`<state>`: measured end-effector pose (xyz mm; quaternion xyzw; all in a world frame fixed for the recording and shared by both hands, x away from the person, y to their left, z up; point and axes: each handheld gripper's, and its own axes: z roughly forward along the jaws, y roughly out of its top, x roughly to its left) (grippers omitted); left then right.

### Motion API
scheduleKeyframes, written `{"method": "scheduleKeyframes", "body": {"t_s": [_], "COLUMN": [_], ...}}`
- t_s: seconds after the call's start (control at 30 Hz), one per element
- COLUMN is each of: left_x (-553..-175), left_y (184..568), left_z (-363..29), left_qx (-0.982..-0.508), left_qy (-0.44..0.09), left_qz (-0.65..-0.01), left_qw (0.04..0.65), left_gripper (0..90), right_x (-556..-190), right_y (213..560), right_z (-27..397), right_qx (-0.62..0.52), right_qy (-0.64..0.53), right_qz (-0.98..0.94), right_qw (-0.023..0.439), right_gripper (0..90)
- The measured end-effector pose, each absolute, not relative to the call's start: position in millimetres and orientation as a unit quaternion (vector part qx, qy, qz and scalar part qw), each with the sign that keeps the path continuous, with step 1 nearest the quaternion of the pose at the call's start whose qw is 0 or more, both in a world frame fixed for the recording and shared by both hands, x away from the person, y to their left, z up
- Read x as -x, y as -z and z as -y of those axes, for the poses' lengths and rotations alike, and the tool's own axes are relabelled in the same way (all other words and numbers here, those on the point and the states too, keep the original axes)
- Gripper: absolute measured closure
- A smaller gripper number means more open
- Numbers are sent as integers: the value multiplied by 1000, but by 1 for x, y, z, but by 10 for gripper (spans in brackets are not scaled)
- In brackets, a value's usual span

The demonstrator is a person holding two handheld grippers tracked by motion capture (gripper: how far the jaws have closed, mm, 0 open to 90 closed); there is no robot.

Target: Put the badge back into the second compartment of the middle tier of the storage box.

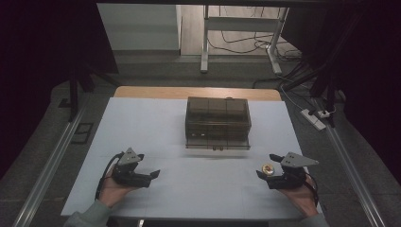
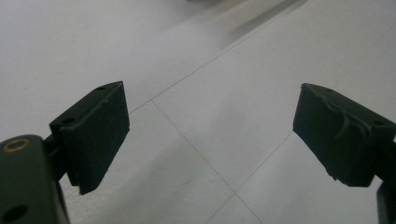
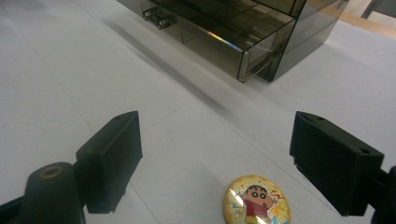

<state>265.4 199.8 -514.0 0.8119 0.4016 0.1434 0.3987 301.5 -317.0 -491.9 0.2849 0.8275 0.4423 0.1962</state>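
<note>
Centrally on the white table (image 1: 156, 123) stands the smoked drawer box (image 1: 217, 122), its lowest drawer apparently pulled slightly out. Nearer the person than the box and off its right corner lies the round cartoon badge (image 3: 256, 200). The right gripper (image 3: 243, 154) is closest, jaws wide apart, badge just short of them, between the pads. The left gripper (image 1: 139, 172), jaws apart and empty, rests well left of the box.

We saw our right gripper (image 3: 212, 161) spread wide over a badge (image 3: 256, 200), drawer box (image 3: 243, 32) beyond.
</note>
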Motion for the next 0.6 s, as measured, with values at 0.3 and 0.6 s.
{"method": "scheduleKeyframes", "body": {"t_s": [0.3,0.6], "left_x": [-266,-266], "left_y": [514,515], "left_z": [-199,-199], "left_qx": [-814,-816], "left_qy": [-141,-140], "left_qz": [-400,-400], "left_qw": [396,394], "left_gripper": [111,111], "right_x": [-302,-304], "right_y": [489,482], "right_z": [315,316], "right_qx": [-280,-284], "right_qy": [-438,-427], "right_qz": [-831,-834], "right_qw": [197,202], "right_gripper": [176,180]}}
